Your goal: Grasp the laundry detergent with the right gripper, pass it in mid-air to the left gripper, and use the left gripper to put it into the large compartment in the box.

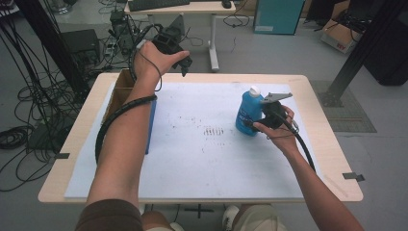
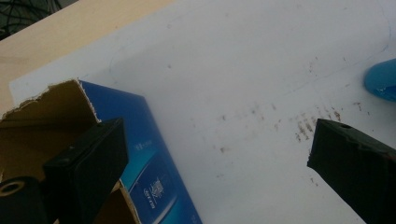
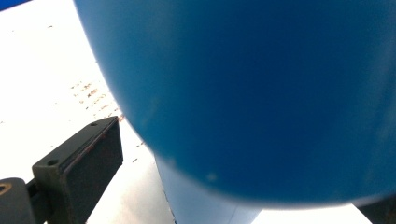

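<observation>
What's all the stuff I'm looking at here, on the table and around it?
Bottle: one, blue with a white cap, upright on the right half of the sheet.
Box: one, open cardboard, brown inside with a blue side, at the table's left edge.
Sheet: one, white with dark smudges, covering most of the table.
Table: one, light wood.
Desk: one, pale, on the floor behind, a keyboard on it.
Cables: many, black, on the floor at left.
Left gripper: one, black, raised over the table's far edge, jaws open.
Right gripper: one, black, at the bottle's side.

Glossy plastic bottle (image 1: 248,113); torn cardboard box (image 2: 56,121); stained white sheet (image 1: 202,149).
</observation>
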`<state>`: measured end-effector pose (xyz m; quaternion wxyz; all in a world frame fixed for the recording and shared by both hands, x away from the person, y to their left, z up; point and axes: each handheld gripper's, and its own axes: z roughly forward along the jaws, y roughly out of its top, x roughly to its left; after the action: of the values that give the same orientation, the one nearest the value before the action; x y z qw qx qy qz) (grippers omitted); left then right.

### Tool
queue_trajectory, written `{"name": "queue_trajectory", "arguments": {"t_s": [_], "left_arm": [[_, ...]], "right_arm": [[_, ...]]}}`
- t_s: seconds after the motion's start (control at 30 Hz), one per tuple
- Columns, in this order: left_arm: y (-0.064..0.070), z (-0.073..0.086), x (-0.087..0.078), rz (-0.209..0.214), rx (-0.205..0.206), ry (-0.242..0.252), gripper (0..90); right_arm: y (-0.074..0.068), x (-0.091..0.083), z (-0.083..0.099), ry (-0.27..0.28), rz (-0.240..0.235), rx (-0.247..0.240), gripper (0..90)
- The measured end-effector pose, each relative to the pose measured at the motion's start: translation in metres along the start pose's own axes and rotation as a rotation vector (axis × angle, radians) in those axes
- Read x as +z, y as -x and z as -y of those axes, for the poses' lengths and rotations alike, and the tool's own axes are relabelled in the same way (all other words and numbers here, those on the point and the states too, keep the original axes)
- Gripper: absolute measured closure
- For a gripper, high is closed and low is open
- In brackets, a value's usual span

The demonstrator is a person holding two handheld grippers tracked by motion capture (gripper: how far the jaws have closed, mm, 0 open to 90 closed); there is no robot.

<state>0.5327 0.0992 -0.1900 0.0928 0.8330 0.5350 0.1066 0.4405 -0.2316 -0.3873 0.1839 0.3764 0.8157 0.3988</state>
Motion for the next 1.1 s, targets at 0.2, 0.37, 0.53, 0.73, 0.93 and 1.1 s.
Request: {"name": "queue_trajectory", "arguments": {"t_s": [0.2, 0.37, 0.53, 0.73, 0.93, 1.1], "left_arm": [[-0.0006, 0.0007, 0.0005, 0.000, 0.000, -0.001, 5.2], [-0.0007, 0.0010, 0.0008, 0.001, 0.000, -0.002, 5.2], [-0.0009, 0.0006, 0.0007, -0.001, 0.001, -0.003, 5.2], [-0.0006, 0.0004, 0.0009, 0.000, -0.002, -0.003, 5.2], [-0.0013, 0.0006, 0.0006, -0.001, -0.002, 0.000, 5.2], [-0.0011, 0.0014, 0.0020, 0.001, -0.006, -0.002, 5.2]], "right_arm": [[-0.0008, 0.0002, 0.0001, 0.004, 0.001, 0.000, 2.0], [-0.0003, 0.0009, 0.0004, 0.005, 0.003, -0.003, 2.0], [-0.0003, 0.0013, 0.0009, 0.011, 0.006, 0.000, 2.0], [-0.0002, 0.0023, 0.0012, 0.016, 0.007, 0.000, 2.0], [-0.0006, 0.0030, 0.0009, 0.018, 0.006, -0.008, 2.0], [-0.0003, 0.0030, 0.0013, 0.020, 0.009, -0.002, 2.0]]}}
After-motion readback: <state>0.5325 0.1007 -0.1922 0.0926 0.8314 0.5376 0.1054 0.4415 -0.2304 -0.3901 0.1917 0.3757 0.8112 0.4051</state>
